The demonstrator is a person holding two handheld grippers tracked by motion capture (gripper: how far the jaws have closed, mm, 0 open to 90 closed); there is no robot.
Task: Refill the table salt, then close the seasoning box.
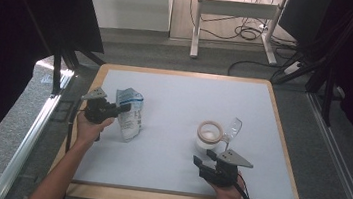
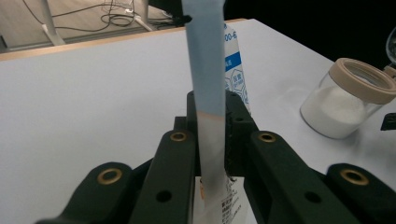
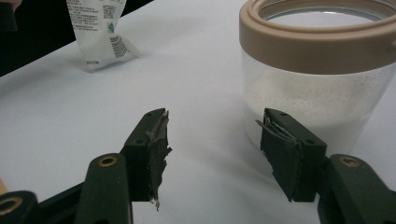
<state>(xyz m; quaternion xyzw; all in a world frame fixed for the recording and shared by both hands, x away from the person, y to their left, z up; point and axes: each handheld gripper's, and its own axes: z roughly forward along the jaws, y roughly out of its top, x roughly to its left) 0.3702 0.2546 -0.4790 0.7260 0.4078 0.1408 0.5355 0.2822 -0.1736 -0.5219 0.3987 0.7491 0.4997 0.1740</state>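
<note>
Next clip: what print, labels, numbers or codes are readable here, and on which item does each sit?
"00-6": partial digits on the bag's blue-and-white panel, left gripper view; the rest is cut off by the bag's edge.
Blue hexagon badge below it: characters too small to read.
Printed lines and two square codes on the bag's lower corner, right gripper view: too blurred.
Label strip at the bag's bottom edge between the left claw's jaws: too small.
Jar: no text seen.

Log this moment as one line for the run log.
left gripper: shut on bag edge | right gripper: open, empty, beside jar | jar: open, white powder inside | table
</note>
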